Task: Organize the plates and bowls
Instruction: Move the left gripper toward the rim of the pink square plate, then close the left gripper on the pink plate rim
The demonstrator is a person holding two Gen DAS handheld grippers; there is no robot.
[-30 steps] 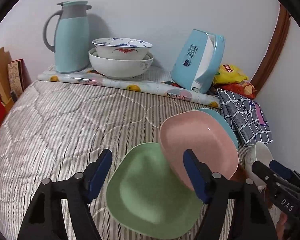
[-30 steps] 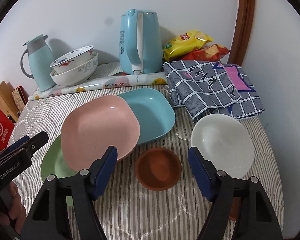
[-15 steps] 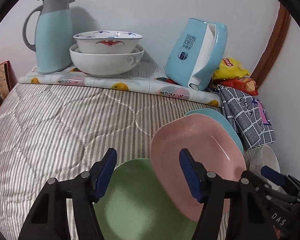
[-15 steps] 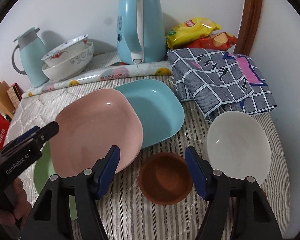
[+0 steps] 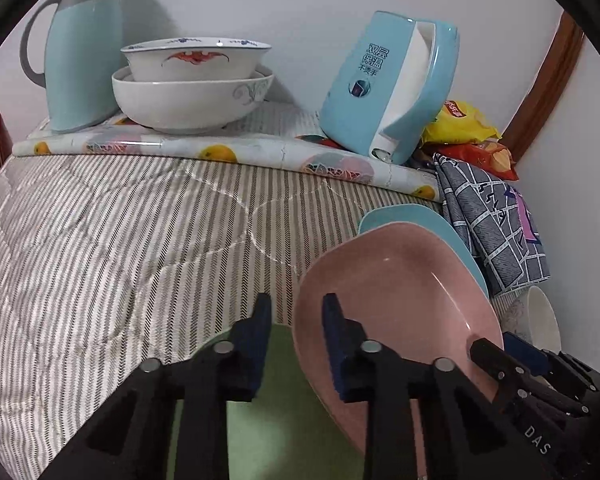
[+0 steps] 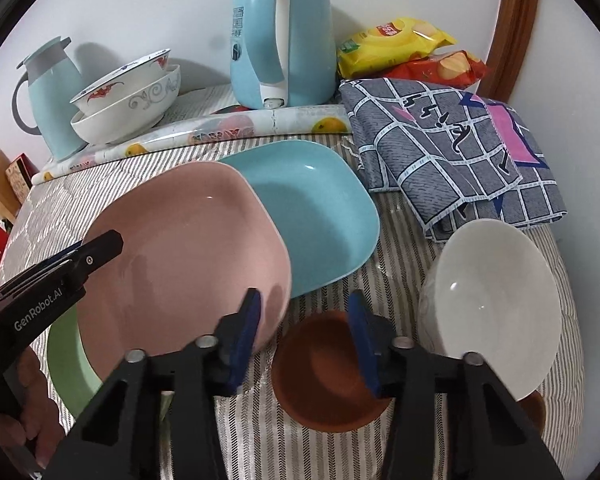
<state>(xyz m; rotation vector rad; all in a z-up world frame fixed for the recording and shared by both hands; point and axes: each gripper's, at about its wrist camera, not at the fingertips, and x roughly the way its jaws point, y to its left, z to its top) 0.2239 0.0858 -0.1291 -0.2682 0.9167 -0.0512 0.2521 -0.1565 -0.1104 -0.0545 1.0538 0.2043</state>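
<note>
A pink plate (image 5: 400, 288) leans over a green plate (image 5: 284, 420) and against a blue plate (image 5: 420, 216) on the striped quilt. My left gripper (image 5: 296, 320) straddles the pink plate's near rim. Its jaws are closing, and a gap still shows beside the rim. In the right wrist view a small brown bowl (image 6: 324, 376) lies beside a white bowl (image 6: 492, 304). My right gripper (image 6: 306, 316) is closing around the brown bowl's left rim, its pads still apart from it. The left gripper (image 6: 114, 240) shows at the pink plate's (image 6: 188, 248) left edge.
Two stacked white patterned bowls (image 5: 192, 92), a pale blue jug (image 5: 84, 48) and a blue kettle (image 5: 388, 88) stand on a fruit-print sheet (image 5: 220, 148) by the back wall. A checked cloth (image 6: 452, 152) and snack bags (image 6: 400, 40) fill the right corner.
Both grippers have come down and forward and their jaws have narrowed. The left one now straddles the pink plate's rim, the right one the brown bowl's rim.
</note>
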